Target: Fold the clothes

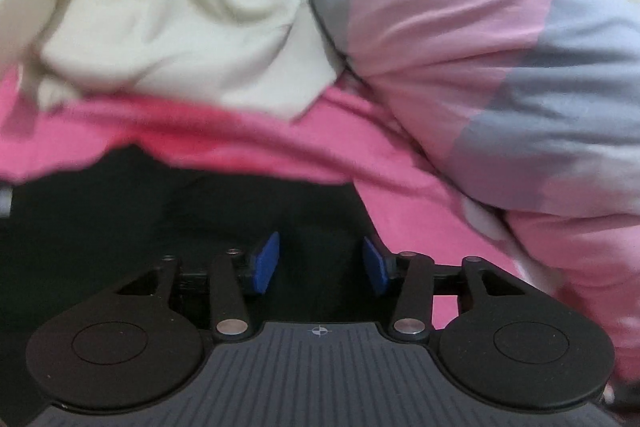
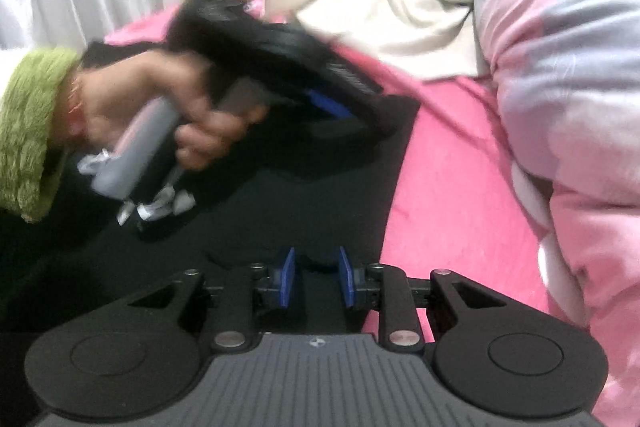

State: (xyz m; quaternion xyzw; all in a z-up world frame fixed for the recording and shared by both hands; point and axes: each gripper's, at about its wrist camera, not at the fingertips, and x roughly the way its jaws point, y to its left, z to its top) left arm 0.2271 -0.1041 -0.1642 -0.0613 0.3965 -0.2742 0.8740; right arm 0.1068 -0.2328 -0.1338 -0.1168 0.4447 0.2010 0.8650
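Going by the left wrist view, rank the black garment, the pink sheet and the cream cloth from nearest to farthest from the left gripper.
1. Black garment: directly under and ahead of the left gripper, whose jaws stand apart with nothing pinched.
2. Pink sheet: beyond the garment's far edge, also running down the right.
3. Cream cloth: farthest, piled upper left, beside the pink-and-grey quilt.

Left tongs (image 1: pixel 320 263) low in frame, blue pads (image 1: pixel 266 263) apart, nothing pinched between them. Black garment (image 1: pixel 160 211) lies under the tips, spread on a pink sheet (image 1: pixel 304 143). Cream cloth (image 1: pixel 172 27) bunched behind it, upper left. Pink and grey quilt (image 1: pixel 480 67) heaped on the right, touching the cream cloth. Picture blurred.
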